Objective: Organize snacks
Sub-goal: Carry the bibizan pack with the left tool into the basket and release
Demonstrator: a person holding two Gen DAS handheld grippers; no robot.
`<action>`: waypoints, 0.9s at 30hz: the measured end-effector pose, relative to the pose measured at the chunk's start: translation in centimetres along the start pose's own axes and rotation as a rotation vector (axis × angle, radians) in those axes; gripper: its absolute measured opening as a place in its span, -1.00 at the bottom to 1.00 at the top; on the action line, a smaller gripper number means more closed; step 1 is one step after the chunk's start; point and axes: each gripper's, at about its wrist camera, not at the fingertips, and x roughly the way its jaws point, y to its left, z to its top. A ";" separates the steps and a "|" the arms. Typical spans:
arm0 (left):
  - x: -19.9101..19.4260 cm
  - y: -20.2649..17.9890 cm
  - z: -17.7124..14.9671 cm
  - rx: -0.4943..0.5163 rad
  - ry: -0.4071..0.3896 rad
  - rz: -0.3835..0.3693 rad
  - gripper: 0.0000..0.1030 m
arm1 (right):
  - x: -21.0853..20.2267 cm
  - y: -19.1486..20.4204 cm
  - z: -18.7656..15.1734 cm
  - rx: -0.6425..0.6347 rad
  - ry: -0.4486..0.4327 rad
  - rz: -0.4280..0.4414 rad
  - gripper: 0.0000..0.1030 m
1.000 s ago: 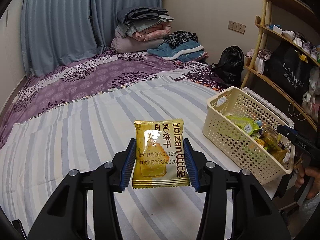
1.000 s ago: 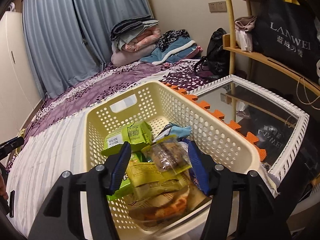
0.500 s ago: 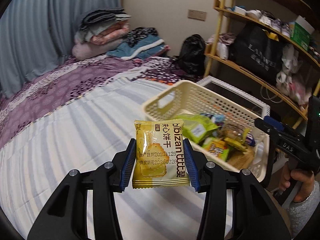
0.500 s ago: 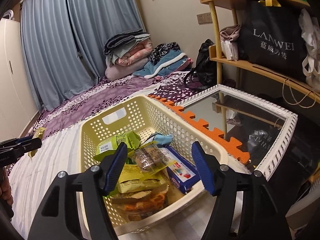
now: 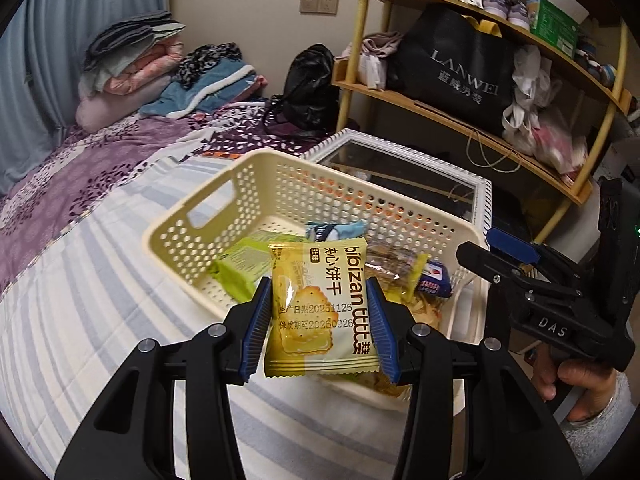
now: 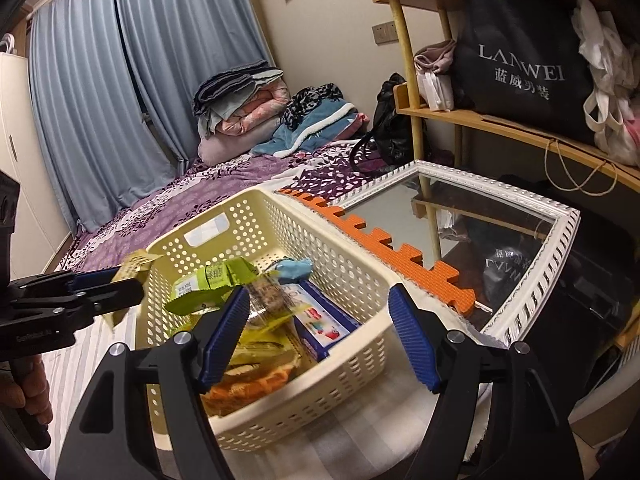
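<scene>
A yellow biscuit packet (image 5: 320,308) stands upright between the blue pads of my left gripper (image 5: 318,292), which is shut on it and holds it over the near rim of the cream perforated basket (image 5: 192,208). The basket holds several snacks, among them a green packet (image 5: 244,260) and a blue box (image 6: 324,320). In the right wrist view my right gripper (image 6: 318,296) hangs over the basket's (image 6: 340,368) near end. Its jaws are opening and nothing is pressed between them. The left gripper (image 6: 120,280) with the yellow packet (image 6: 136,264) shows at the basket's left side.
The basket sits on a striped bedsheet (image 5: 80,320). Beside it lie a white-framed mirror (image 6: 520,208) and an orange foam mat (image 6: 384,248). A wooden shelf with a black bag (image 6: 520,68) stands on the right. Folded bedding (image 6: 240,108) is piled at the far wall.
My left gripper has carried the yellow packet across the bed to the basket. My right gripper has drawn back from the snacks and its jaws have widened.
</scene>
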 end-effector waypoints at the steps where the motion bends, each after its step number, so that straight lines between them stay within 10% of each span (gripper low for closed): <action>1: 0.4 -0.3 0.1 0.006 0.003 -0.004 -0.08 | 0.0 -0.2 0.0 0.004 0.001 -0.002 0.39; 4: 1.4 -0.8 0.2 0.021 0.016 -0.016 -0.05 | -0.1 -0.5 0.0 0.013 -0.001 -0.006 0.39; 8: 2.2 -0.6 -0.2 0.010 0.021 -0.014 0.86 | -0.1 -0.7 0.1 0.016 -0.005 -0.005 0.40; 27: 3.6 1.5 -1.6 0.049 0.088 0.121 0.89 | -0.5 0.7 0.4 -0.006 -0.015 0.015 0.46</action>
